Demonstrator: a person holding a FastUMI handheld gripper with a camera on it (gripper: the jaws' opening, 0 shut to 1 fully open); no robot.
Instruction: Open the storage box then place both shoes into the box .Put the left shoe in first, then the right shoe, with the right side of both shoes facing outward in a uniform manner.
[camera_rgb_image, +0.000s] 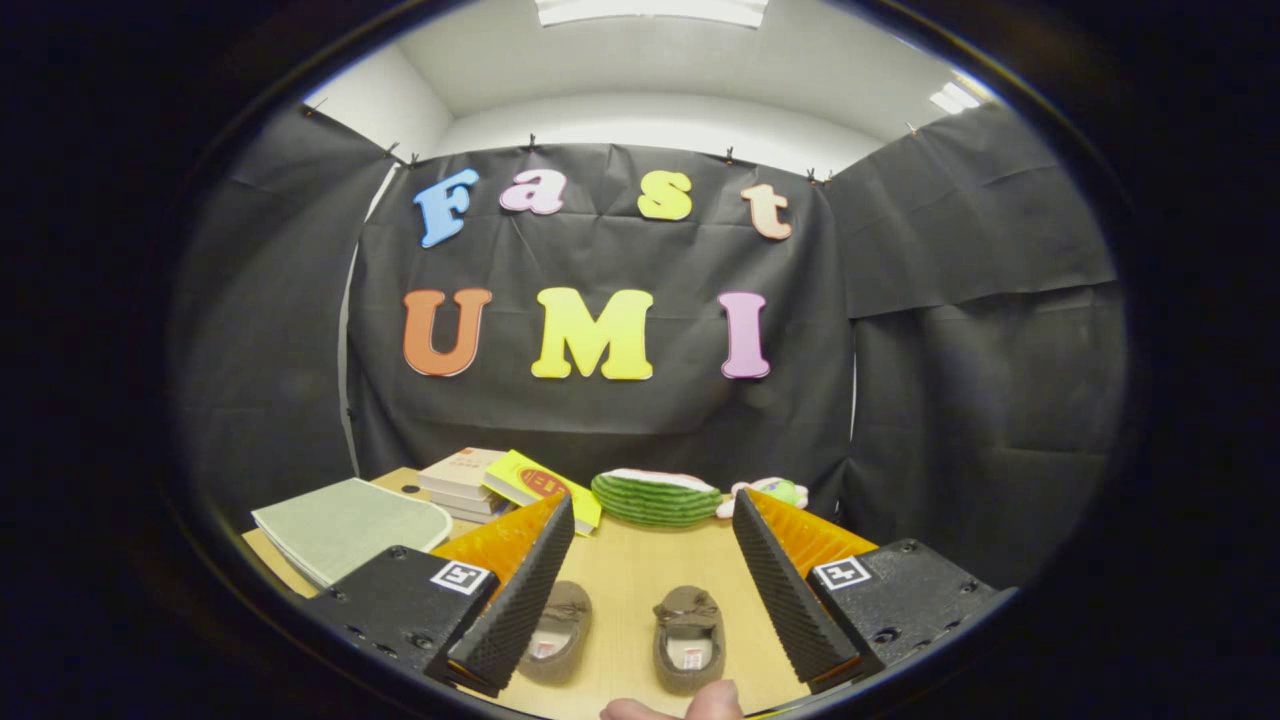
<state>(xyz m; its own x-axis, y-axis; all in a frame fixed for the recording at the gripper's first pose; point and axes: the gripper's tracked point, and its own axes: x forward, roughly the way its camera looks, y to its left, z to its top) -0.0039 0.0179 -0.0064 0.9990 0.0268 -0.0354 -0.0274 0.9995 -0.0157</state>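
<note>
- Gripper (650, 580): held above the table (640, 560), angled down and forward; fingers spread wide apart, nothing between the pads, nothing gripped.
- Left shoe (560, 630): brown slipper on the table, partly behind the left finger, toe pointing away.
- Right shoe (688, 638): matching slipper in the gap between the fingers, just beside the first, apart from it.
- Fingertip (715, 700): a person's, low in front of the shoes.
- Green mat (350, 525): flat object, possibly a folded box, beyond the left finger.
- Books (480, 480): stack at the far table edge, yellow one leaning on it.
- Watermelon plush (655, 495): beyond the fingers, by the wall.
- Small plush toy (770, 492): just beside the watermelon.
</note>
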